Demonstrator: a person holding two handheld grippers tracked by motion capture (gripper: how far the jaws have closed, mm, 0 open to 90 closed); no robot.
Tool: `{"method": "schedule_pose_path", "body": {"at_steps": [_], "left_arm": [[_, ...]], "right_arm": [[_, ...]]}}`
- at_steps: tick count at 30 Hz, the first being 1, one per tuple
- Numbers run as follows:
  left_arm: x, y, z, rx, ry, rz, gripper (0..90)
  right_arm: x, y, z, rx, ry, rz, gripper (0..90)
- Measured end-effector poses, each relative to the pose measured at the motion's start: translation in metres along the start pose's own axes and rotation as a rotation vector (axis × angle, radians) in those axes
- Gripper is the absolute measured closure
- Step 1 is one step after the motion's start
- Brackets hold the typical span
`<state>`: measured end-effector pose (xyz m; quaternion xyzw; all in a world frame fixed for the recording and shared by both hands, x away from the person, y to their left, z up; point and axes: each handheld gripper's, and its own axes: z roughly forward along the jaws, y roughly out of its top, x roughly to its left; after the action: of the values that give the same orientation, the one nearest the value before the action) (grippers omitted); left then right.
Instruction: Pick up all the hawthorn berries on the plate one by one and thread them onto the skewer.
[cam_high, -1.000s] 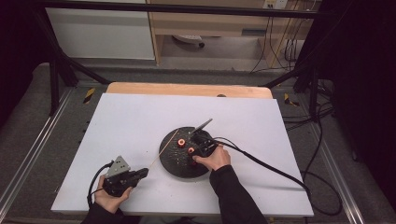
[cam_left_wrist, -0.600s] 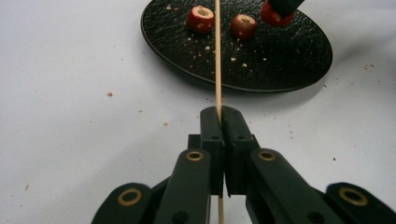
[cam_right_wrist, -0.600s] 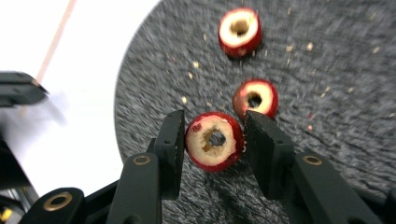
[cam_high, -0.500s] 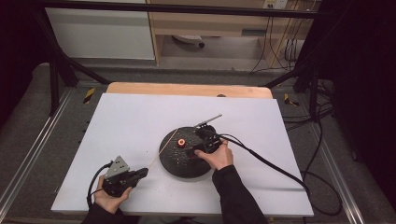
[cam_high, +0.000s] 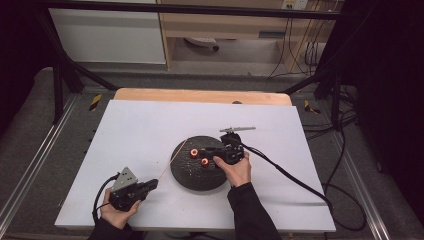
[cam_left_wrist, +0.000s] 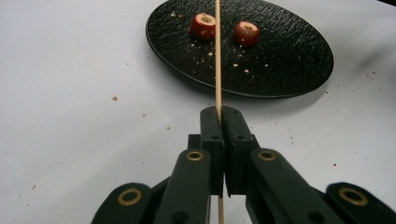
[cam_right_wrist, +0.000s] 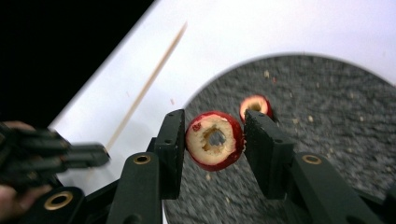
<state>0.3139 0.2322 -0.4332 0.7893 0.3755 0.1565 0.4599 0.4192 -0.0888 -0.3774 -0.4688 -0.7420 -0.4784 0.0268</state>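
Left gripper (cam_left_wrist: 219, 116) pinches the wooden skewer (cam_left_wrist: 217, 60) tight. Right gripper (cam_right_wrist: 212, 140) clamps a cored red fruit piece (cam_right_wrist: 215, 139) above the black plate (cam_right_wrist: 327, 140).

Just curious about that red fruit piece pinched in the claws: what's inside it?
The red fruit piece held by the right gripper has a hollow cored middle, pale and crumbly around the hole. Its far side is hidden.

We see the right gripper (cam_high: 212, 150) has risen off the black plate (cam_high: 200, 181), lifting one red fruit piece (cam_right_wrist: 215, 139) between its jaws.
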Motion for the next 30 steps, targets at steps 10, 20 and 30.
{"method": "schedule_pose_path", "body": {"at_steps": [10,20,30], "left_arm": [[0.000,0.000,-0.001,-0.010,0.004,-0.005,87.9],[-0.001,0.000,-0.002,-0.021,0.006,-0.005,87.9],[-0.004,0.000,-0.002,-0.031,0.005,-0.004,87.9]], "right_arm": [[-0.008,-0.010,-0.004,-0.240,0.073,0.085,60.0],[-0.007,-0.011,0.000,-0.411,0.100,0.113,60.1],[-0.009,-0.010,0.007,-0.514,0.113,0.148,60.1]]}}
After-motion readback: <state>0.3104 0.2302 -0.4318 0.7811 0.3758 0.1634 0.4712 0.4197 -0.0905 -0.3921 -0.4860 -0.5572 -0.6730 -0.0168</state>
